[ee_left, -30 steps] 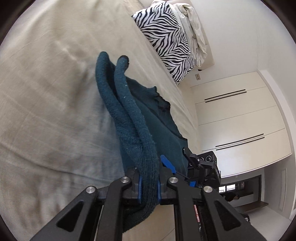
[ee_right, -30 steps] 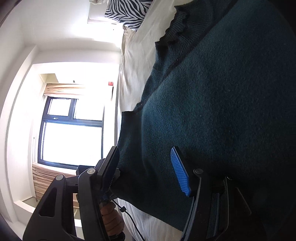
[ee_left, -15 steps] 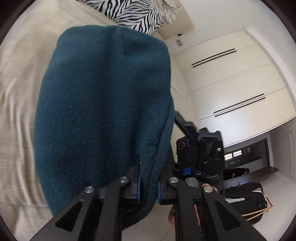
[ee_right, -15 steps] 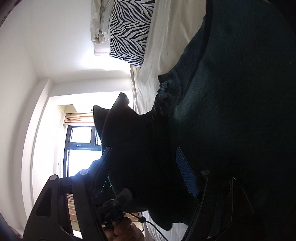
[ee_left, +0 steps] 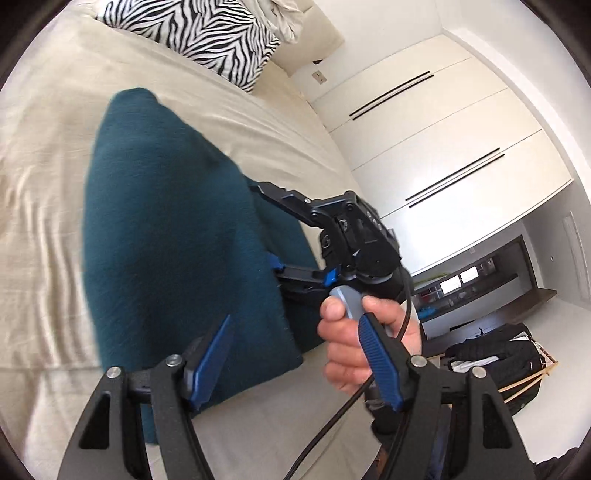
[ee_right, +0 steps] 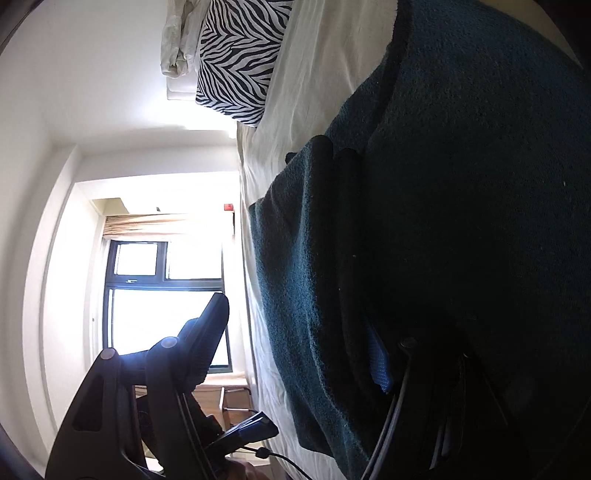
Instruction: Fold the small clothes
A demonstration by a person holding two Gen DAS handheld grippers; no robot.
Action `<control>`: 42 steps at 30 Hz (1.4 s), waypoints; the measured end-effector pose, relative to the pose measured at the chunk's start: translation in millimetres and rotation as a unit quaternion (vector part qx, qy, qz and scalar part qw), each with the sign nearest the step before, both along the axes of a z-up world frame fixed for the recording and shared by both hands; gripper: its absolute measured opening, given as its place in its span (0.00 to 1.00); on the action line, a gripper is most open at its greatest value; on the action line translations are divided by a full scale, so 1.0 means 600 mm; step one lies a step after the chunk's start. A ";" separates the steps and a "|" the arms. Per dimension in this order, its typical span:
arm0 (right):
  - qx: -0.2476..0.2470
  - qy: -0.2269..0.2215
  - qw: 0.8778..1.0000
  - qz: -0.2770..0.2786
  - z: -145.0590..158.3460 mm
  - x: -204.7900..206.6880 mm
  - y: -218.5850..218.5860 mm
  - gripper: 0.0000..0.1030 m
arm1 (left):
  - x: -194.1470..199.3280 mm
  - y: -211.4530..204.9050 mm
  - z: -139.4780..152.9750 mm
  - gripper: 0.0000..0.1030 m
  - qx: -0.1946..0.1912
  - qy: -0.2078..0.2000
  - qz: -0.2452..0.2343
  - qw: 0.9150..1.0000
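My left gripper (ee_left: 291, 354) has just been opening, nothing between its jaws; the teal sweater (ee_left: 177, 240) lies folded on the bed (ee_left: 44, 155) (my right gripper (ee_right: 299, 350) stands open too).

**Teal knit on a beige bed**

The sweater (ee_left: 173, 240) is dark teal. The sheet (ee_left: 55, 147) under it is pale beige. The pillow (ee_left: 207, 33) has black-and-white zebra stripes. Both grippers are black with blue pads (ee_left: 212, 354). The cupboards (ee_left: 443, 147) are cream with thin black handle lines. The window frame (ee_right: 164, 273) is black.
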State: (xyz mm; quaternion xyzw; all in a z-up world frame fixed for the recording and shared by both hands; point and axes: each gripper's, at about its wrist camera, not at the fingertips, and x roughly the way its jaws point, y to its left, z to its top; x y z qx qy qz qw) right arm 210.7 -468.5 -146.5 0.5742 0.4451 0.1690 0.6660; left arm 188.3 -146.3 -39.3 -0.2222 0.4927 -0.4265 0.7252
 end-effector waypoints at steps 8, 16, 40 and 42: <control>-0.172 0.030 0.983 0.058 0.027 0.015 0.025 0.14 | -0.007 0.040 -0.019 0.70 0.006 0.027 0.047 0.998; -0.233 0.015 0.970 0.060 0.097 0.031 -0.029 0.13 | 0.006 0.057 -0.018 0.70 0.009 0.012 0.051 0.999; -0.204 0.054 0.978 0.001 0.022 -0.046 -0.195 0.13 | 0.051 -0.067 -0.020 0.70 0.095 -0.040 0.028 0.994; -0.198 0.049 0.979 -0.005 0.028 -0.055 -0.200 0.16 | 0.052 -0.064 -0.016 0.70 0.100 -0.052 0.030 0.993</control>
